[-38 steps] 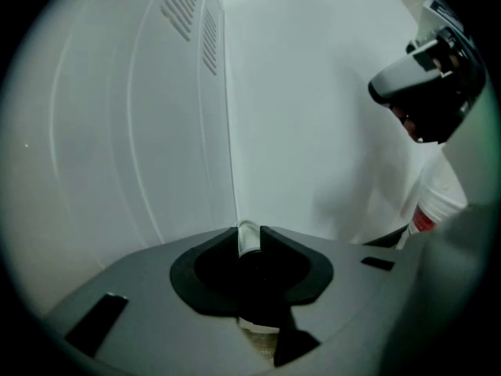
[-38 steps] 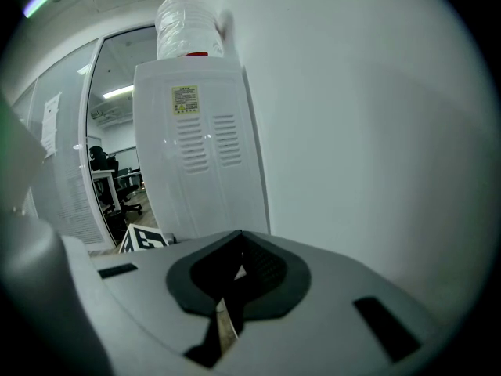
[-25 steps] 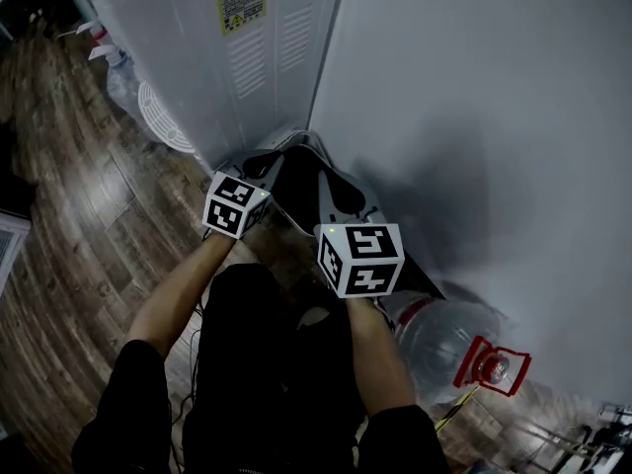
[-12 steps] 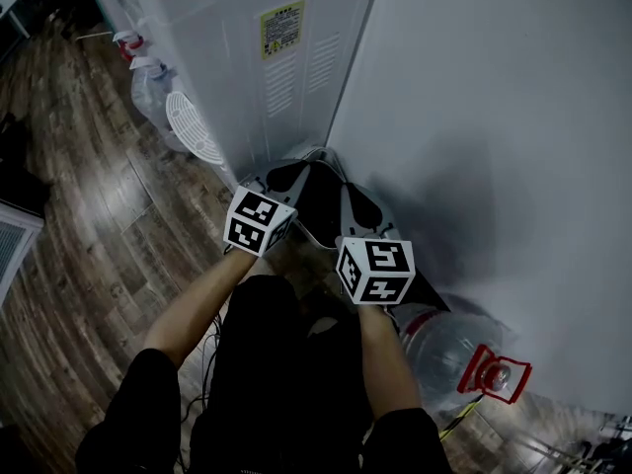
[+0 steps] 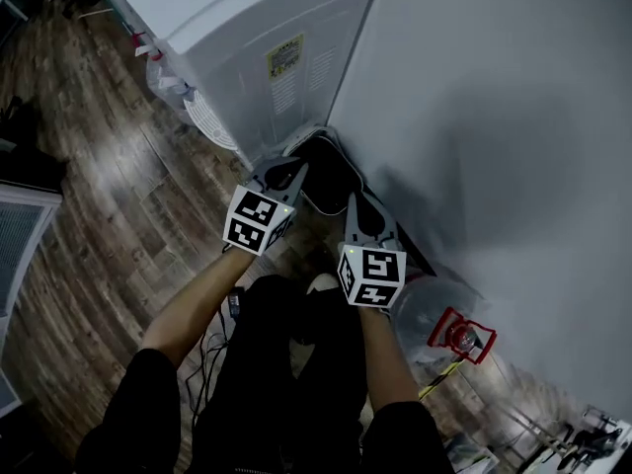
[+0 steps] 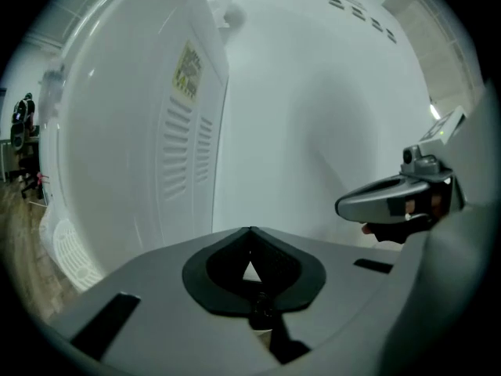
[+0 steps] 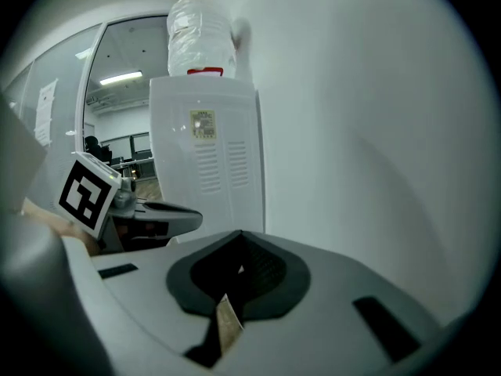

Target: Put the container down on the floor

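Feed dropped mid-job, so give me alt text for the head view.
The left tongs and right tongs, both shut, point down at the corner between a white water dispenser and a white wall. A clear jug with a red top lies on the wood floor at the right.

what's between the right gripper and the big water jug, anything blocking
Nothing visible stands between them. The water jug seems to lie on the floor by the wall, just right of the right gripper, which is shut and empty. The left gripper is shut and empty too.
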Available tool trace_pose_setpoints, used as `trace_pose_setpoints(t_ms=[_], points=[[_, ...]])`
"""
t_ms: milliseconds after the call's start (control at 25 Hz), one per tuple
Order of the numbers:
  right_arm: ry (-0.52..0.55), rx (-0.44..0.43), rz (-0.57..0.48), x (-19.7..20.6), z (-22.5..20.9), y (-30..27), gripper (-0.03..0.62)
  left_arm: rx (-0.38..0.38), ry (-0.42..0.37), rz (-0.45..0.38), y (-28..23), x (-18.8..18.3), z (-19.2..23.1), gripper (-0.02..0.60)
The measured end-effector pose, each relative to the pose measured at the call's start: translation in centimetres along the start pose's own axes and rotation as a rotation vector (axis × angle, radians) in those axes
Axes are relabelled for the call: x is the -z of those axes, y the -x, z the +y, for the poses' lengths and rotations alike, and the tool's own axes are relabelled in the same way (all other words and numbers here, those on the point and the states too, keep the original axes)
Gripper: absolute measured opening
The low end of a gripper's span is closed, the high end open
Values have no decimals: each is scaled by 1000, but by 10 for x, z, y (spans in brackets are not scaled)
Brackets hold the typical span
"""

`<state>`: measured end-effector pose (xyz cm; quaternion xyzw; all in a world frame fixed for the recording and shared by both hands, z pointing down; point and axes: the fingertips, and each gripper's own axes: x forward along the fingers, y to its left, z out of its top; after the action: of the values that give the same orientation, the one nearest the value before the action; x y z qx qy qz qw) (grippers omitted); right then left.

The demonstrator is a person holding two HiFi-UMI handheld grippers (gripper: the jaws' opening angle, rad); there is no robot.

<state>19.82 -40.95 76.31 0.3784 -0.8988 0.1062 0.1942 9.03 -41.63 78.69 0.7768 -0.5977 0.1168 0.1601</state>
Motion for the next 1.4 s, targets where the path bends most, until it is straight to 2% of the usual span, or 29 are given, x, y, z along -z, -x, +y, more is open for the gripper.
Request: trace_pose_setpoints(t_ms=[200,480,600,720,840,1040,1400], points=[[-14,-9,36,-61,13,51,9,9,-20,44,44,-62,-23,14],[-58,-24,35,-174,39,133,9,40,15,62,114,-166,-67,14],[-70,-26,28,-215,49,162,9,31,16,52,141,-209,-82,14],[-78,-39,22,-248,60,192,9,5,57,37,171,-242,-92,14],[-64,-35,0,-280,67,227,9,-8,105,13,199,-269,-103,14],[-40,-43,-52,-323,85,267,9,-20,106,-25,235,-306,-114,14],[-18,-52,-100,-348,111,296,9,-29,83,-69,267,-331,-117,14]])
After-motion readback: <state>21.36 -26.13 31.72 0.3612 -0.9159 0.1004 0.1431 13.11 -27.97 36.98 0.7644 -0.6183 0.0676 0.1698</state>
